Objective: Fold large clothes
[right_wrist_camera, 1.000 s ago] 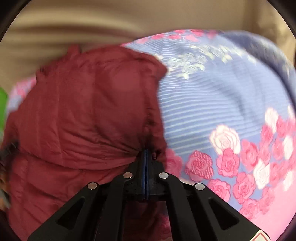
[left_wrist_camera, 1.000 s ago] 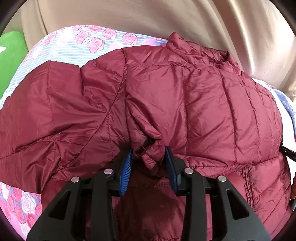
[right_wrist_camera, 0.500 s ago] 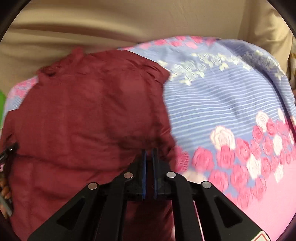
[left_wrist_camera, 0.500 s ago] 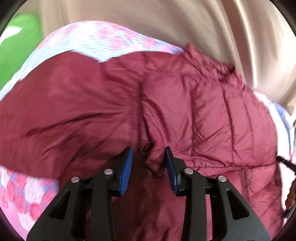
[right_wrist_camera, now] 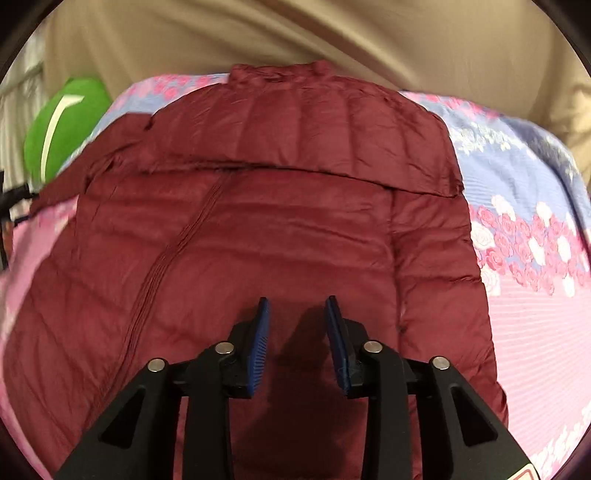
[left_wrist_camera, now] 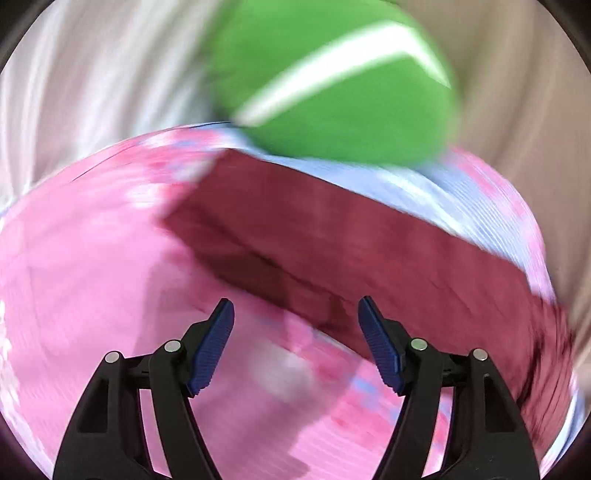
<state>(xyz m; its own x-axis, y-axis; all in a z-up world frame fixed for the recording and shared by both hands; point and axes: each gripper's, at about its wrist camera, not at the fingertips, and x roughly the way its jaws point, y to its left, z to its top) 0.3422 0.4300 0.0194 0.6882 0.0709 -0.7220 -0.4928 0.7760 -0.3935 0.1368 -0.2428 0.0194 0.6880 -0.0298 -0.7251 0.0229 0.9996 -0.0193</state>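
Observation:
A maroon quilted puffer jacket [right_wrist_camera: 258, 229] lies flat on a floral bedsheet [right_wrist_camera: 535, 302], collar at the far side, its right sleeve folded across the chest. My right gripper [right_wrist_camera: 297, 314] hovers above the jacket's lower front; its jaws are opening and nothing is between its blue pads. The left wrist view is heavily blurred. There the jacket's sleeve [left_wrist_camera: 351, 243] stretches across the pink sheet [left_wrist_camera: 92, 277]. My left gripper [left_wrist_camera: 295, 314] is at the sleeve's near edge, jaws opening wide, nothing pinched between them.
A green cushion [left_wrist_camera: 340, 77] with a white stripe sits at the bed's far left corner, seen also as the green cushion [right_wrist_camera: 62, 125] in the right wrist view. Beige curtains [right_wrist_camera: 332, 33] hang behind the bed. Bare sheet lies right of the jacket.
Both grippers let go of the jacket fabric and opened. The left gripper swung out to the left over the sleeve; the right one moved left over the jacket's front.

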